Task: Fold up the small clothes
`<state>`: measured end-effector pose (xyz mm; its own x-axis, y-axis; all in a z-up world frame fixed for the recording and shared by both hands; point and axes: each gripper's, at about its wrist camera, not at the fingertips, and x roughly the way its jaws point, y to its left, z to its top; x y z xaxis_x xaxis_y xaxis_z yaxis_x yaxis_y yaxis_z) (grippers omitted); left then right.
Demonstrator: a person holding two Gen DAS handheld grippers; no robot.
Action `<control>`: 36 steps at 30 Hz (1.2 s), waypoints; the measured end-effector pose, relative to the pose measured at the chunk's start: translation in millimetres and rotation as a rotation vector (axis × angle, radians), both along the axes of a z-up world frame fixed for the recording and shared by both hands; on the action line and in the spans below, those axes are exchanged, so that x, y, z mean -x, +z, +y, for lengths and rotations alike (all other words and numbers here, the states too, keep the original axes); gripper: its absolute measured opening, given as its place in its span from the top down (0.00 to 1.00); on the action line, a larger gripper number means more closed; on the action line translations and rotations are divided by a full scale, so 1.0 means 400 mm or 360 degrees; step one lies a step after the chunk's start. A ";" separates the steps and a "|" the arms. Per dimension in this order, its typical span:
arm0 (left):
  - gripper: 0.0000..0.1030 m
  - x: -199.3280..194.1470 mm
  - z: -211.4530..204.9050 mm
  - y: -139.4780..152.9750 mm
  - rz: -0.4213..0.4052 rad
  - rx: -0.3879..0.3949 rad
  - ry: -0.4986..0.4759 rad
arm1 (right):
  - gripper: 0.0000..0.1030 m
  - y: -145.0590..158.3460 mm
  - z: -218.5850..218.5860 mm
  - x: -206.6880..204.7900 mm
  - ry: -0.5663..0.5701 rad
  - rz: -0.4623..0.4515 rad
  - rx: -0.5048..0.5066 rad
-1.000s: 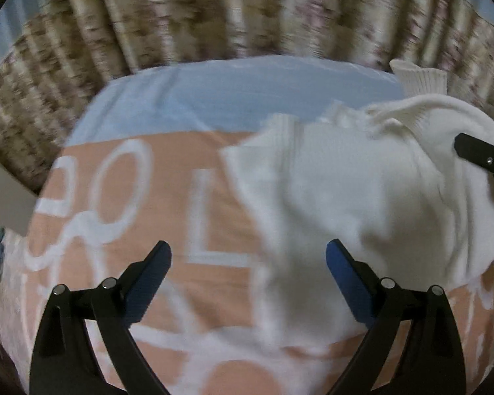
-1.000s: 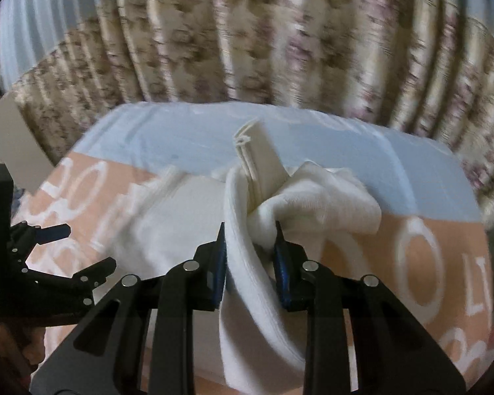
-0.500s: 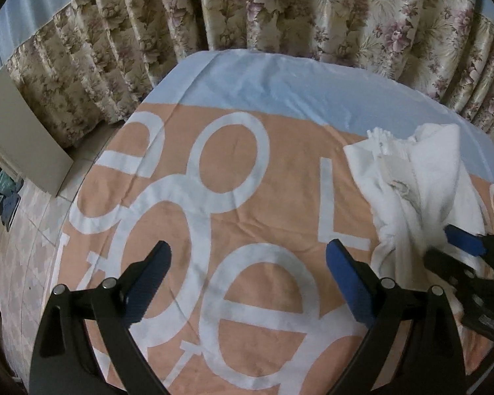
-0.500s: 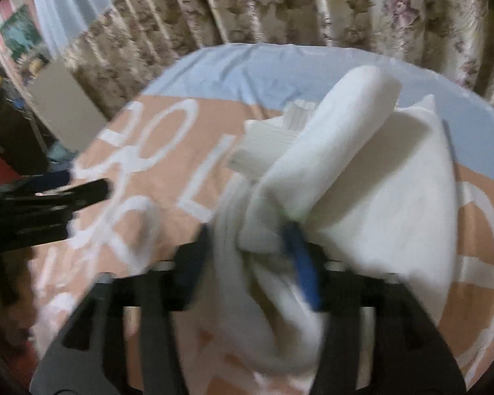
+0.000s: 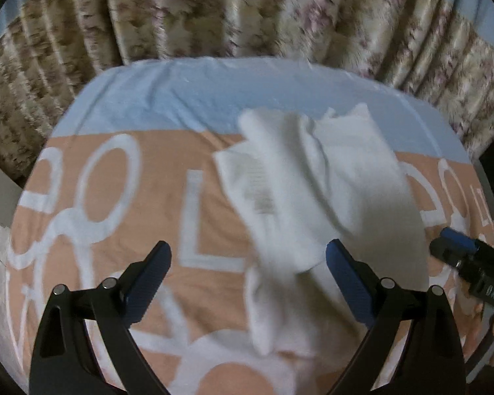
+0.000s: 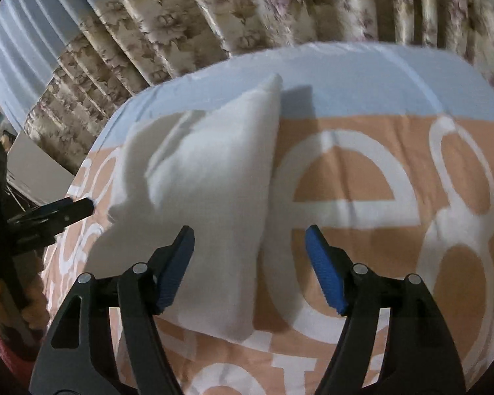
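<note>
Your white garment (image 5: 316, 197) lay bunched and half-folded, soft creases running its length, toward the far edge of the bed (image 6: 362, 75). Your right gripper (image 6: 250, 265) had just been opening, its jaws wide with cloth between them but unpressed. Your left gripper (image 5: 248, 275) gaped too, gripping nothing. The peach cover (image 5: 122, 230) carried big white letters; flowered curtains (image 5: 214, 10) hung behind.
</note>
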<state>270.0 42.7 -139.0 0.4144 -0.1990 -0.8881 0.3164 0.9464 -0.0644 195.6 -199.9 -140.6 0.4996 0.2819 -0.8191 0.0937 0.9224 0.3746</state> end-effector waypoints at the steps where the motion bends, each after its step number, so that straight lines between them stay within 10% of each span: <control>1: 0.07 -0.005 -0.014 -0.008 0.0009 0.0000 -0.0013 | 0.33 -0.010 0.002 -0.001 0.0002 0.0013 -0.0007; 5: 0.08 -0.030 -0.065 -0.040 0.0032 -0.0027 -0.0051 | 0.42 -0.040 0.011 0.003 0.0029 0.0053 -0.0053; 9: 0.46 -0.051 -0.057 -0.065 0.0097 0.0015 -0.0070 | 0.73 -0.057 0.035 -0.001 0.0064 0.0075 -0.0075; 15: 0.62 -0.038 -0.005 -0.053 0.0125 0.0133 -0.0139 | 0.85 -0.011 0.081 0.012 0.0155 -0.0046 0.0052; 22: 0.41 -0.007 0.018 -0.063 0.0006 0.0020 -0.0260 | 0.83 -0.037 0.112 0.037 0.0314 -0.0007 0.0213; 26: 0.30 0.016 0.010 -0.049 -0.0080 -0.0074 -0.0242 | 0.59 -0.060 0.099 0.033 0.0295 -0.0003 0.0280; 36: 0.16 0.145 0.008 -0.002 -0.0205 -0.0212 -0.0357 | 0.43 0.004 0.118 0.068 0.0334 -0.0099 0.0322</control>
<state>211.9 45.9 -139.9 0.4842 -0.1833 -0.8556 0.5163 0.8493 0.1102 168.4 -152.7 -138.9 0.4986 0.2185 -0.8388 -0.1245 0.9757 0.1802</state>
